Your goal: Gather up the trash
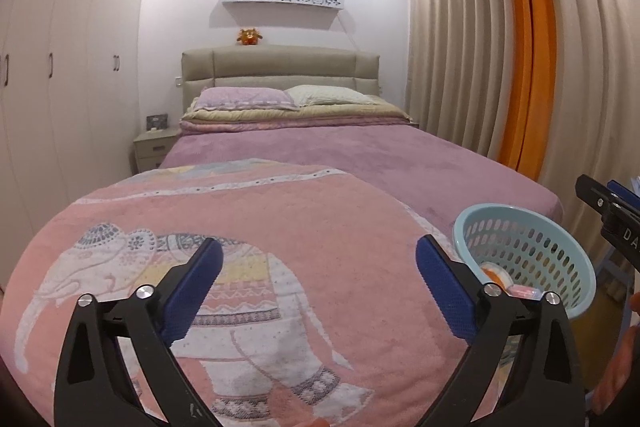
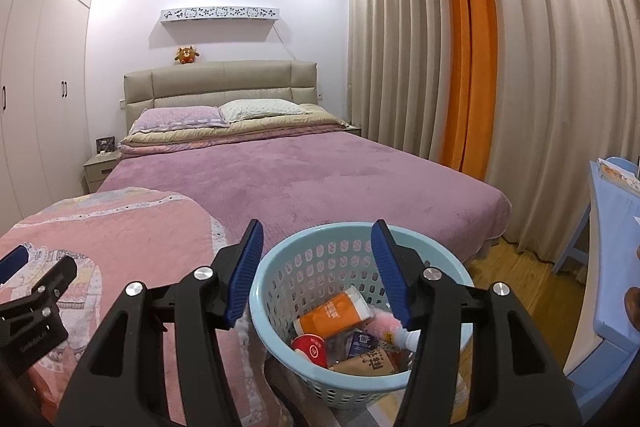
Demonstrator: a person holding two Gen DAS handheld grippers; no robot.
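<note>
Above the basket (image 2: 280,291), hovering with right claw (image 2: 318,275) and left claw (image 1: 318,285) both wide open, empty; risking clipping the rim and tipping trash (image 2: 332,315) out.

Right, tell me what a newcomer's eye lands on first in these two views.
First the light blue basket at the foot of the bed, already holding trash such as an orange packet and a red cup, with the open right gripper above it. Next, the pink elephant blanket under the open, empty left gripper. Behind, an orange curtain strip stands out among beige drapes.
</note>
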